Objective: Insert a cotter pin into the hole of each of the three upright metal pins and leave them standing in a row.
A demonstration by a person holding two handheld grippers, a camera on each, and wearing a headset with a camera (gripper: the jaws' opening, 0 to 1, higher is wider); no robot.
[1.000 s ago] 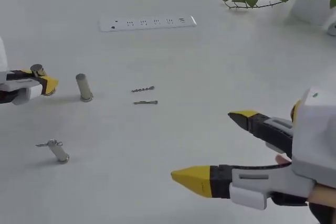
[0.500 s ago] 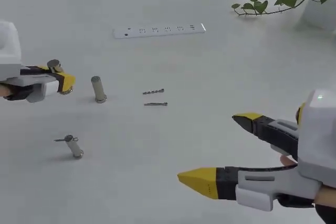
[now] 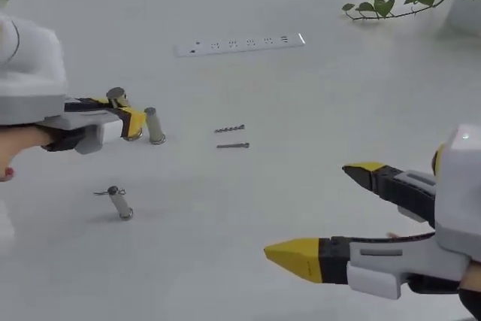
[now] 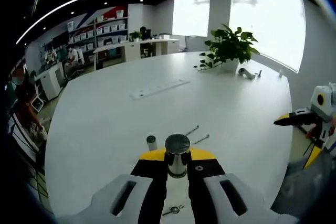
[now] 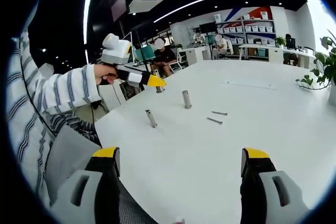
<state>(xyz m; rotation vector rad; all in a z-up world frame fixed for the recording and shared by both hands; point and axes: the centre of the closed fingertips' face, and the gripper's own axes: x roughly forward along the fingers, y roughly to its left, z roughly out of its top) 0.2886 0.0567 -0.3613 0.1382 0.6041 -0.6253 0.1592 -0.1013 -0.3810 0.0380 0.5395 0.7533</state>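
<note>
Left hand-held gripper [image 3: 131,122] clamping metal pin [image 4: 177,146], axis vertical, head up

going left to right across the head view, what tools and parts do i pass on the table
left gripper clamping a metal pin → upright metal pin → two loose cotter pins → open right gripper

L gripper [image 3: 134,121], jaws clamped on a metal pin [image 3: 115,96], now sits much closer to the upright pin [image 3: 155,125]. The wide gap betw. them shrinks to almost nothing, yellow tip just beside it. Held pin comes along w/ the gripper, staying vertical.
</note>
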